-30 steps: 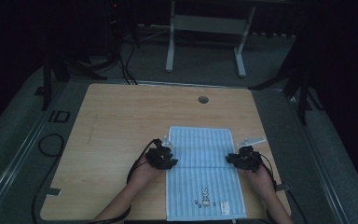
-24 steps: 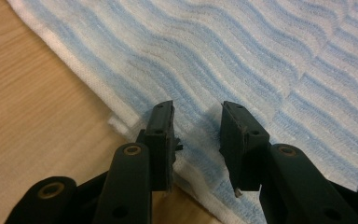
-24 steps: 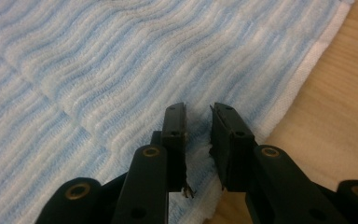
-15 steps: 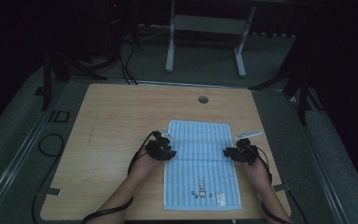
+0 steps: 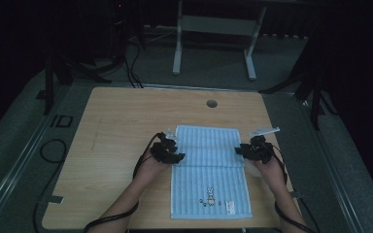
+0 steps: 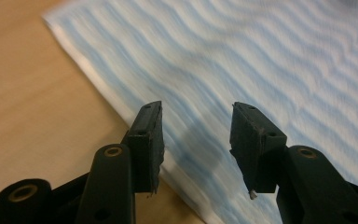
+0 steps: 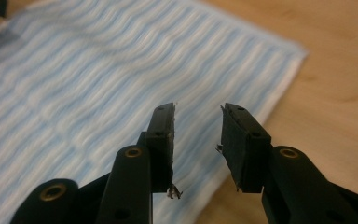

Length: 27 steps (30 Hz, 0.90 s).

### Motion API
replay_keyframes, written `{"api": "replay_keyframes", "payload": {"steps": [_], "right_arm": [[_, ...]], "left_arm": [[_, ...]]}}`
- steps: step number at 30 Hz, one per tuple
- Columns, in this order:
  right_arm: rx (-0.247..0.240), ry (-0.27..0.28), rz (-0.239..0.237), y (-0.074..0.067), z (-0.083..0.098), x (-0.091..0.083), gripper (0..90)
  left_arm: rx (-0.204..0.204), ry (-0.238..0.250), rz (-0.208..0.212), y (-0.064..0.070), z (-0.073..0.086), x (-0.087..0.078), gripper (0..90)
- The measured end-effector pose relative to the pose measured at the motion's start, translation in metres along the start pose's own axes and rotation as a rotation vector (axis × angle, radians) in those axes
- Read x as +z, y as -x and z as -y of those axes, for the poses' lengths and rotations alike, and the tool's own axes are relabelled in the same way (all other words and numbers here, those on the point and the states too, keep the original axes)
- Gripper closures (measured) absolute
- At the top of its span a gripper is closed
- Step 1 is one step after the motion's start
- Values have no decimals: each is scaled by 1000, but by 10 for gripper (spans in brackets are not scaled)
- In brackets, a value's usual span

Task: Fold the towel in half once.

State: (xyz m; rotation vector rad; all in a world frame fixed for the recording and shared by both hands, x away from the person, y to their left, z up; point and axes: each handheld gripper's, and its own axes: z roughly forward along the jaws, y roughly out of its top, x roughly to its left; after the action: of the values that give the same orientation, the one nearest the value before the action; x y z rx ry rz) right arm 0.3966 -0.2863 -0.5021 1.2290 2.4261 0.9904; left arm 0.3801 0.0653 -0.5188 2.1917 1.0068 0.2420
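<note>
On the wooden table [image 5: 121, 126] a blue-and-white striped towel [image 5: 209, 184] lies flat, its near end by the person's edge and its far part doubled back toward the person, so that a fold edge runs across it between the two hands. The work in hand looks like folding this towel.

At the left edge of the towel, the left gripper [image 5: 171, 154] hovers over the border where cloth meets wood. In the left gripper view its jaws have just been opening; they stand apart with nothing between them, the towel [image 6: 242, 60] lying loose below, so it has released the cloth. The towel itself spans the middle, with a small printed figure [image 5: 209, 198] and a label [image 5: 230, 206] near the near hem. At the right edge, the right gripper [image 5: 245, 151] hangs likewise over the border; its jaws too have just been opening and are empty, with the striped cloth [image 7: 74, 84] under them.

As I judge it, the first fold is laid and let go; any further fold and squaring-up remain.

Hard to make out: both gripper views are blurred, so the alignment of the folded layers is unclear, the printed figure is too small to read, and the room beyond the table is dark
</note>
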Motion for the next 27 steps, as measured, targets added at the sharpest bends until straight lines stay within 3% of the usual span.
{"api": "replay_keyframes", "payload": {"steps": [7,13,19,21,27], "right_arm": [[19,5,23,20,-22,1,553],[70,-18,51,38,-43,13,535],[111,-75,71,47,-54,36,526],[135,-97,66,49,-52,44,522],[158,-128,92,55,-51,59,518]], "left_arm": [[9,11,-44,-18,-24,-6,538],[-67,14,-72,-37,-44,10,495],[-150,-14,-110,-58,-47,30,495],[-177,-17,-102,-63,-48,37,494],[-150,-61,-116,-63,-53,59,494]]}}
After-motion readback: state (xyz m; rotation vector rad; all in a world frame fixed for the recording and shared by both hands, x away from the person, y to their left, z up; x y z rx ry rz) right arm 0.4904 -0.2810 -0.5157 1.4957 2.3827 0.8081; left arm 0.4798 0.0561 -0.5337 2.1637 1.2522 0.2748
